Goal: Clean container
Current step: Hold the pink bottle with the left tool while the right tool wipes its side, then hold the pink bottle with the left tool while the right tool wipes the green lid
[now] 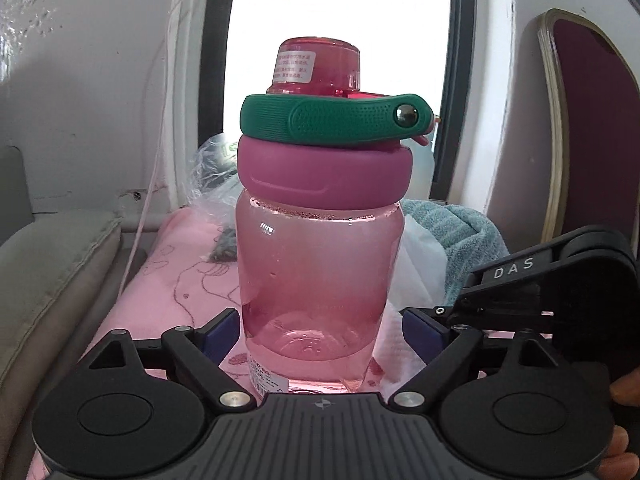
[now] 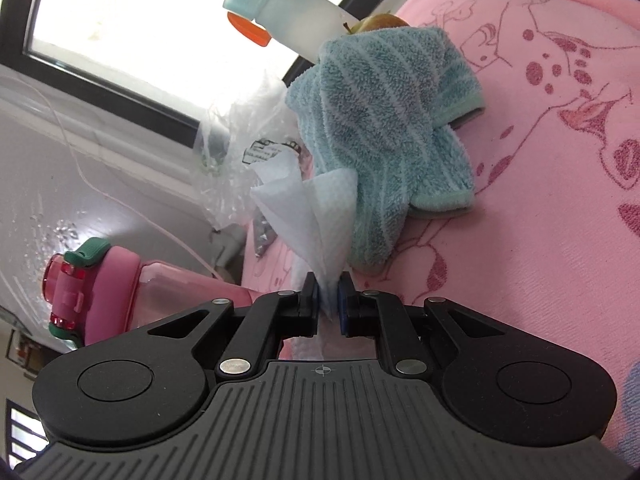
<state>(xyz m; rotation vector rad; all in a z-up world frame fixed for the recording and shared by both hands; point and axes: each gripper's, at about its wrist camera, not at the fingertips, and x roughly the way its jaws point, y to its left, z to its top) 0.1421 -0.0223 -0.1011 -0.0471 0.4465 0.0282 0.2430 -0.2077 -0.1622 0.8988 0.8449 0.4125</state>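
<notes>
A pink translucent water bottle [image 1: 316,264] with a pink lid and a green carry strap [image 1: 336,118] stands upright on the pink cloth [image 1: 176,280]. My left gripper [image 1: 320,320] is open around its lower body; the left pad looks to be at the wall and the right pad stands slightly off it. In the right wrist view the same bottle [image 2: 160,292] appears at the lower left. My right gripper [image 2: 329,292] is shut on a white paper tissue [image 2: 308,208] that fans out past its fingertips. That right gripper [image 1: 520,292] also shows just right of the bottle.
A teal striped towel [image 2: 384,132] lies bunched on the pink cloth [image 2: 540,160] behind the tissue. Behind it are a frosted bottle [image 2: 296,20] with a teal cap, an apple [image 2: 380,22] and a clear plastic bag [image 2: 236,152]. A maroon chair back [image 1: 592,128] stands right, a grey cushion [image 1: 52,272] left.
</notes>
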